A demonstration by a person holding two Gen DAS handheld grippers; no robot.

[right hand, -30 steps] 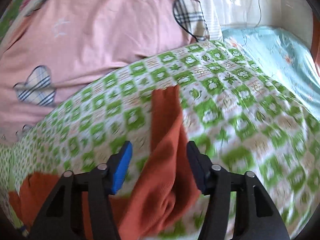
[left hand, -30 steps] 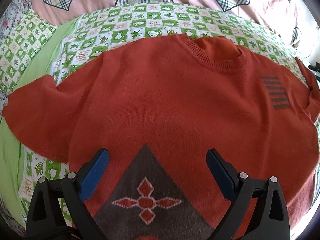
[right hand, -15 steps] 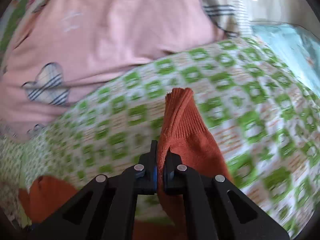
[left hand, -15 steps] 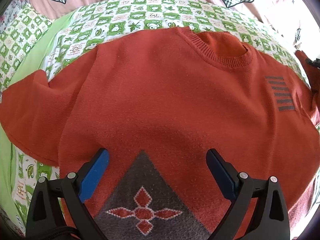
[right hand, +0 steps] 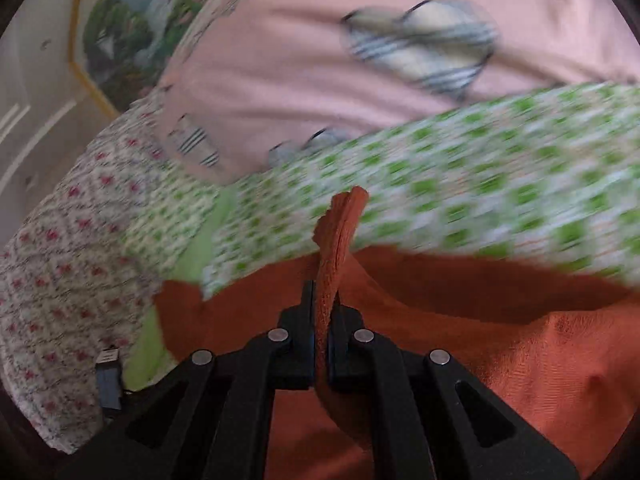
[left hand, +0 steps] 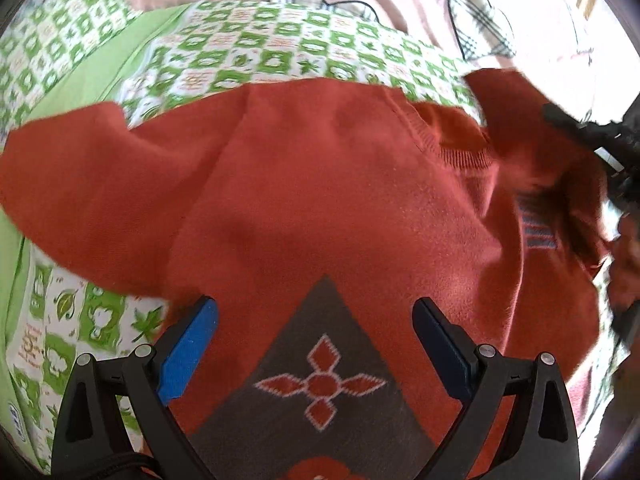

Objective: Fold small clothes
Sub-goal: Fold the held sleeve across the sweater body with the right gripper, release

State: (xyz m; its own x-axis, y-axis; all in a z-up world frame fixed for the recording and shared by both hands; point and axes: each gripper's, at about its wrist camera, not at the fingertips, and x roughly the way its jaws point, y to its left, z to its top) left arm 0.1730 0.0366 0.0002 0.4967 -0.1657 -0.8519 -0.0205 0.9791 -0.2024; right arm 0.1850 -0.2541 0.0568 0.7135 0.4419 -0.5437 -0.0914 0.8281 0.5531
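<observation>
right gripper point(right hand: 320, 344) clamped on the sleeve cuff point(right hand: 340, 232) of the orange sweater point(left hand: 320, 184), which lies face up on the bed point(left hand: 248, 52). sleeve is lifted over the right chest; fold line should run neck to hem. left gripper point(left hand: 316, 344) open, empty, above the lower front, so the right hand is the one placed to lay the sleeve

Both wrist views close, angled down over bed; shared: orange sweater point(left hand: 320, 184), green-checked sheet point(right hand: 480, 184).
</observation>
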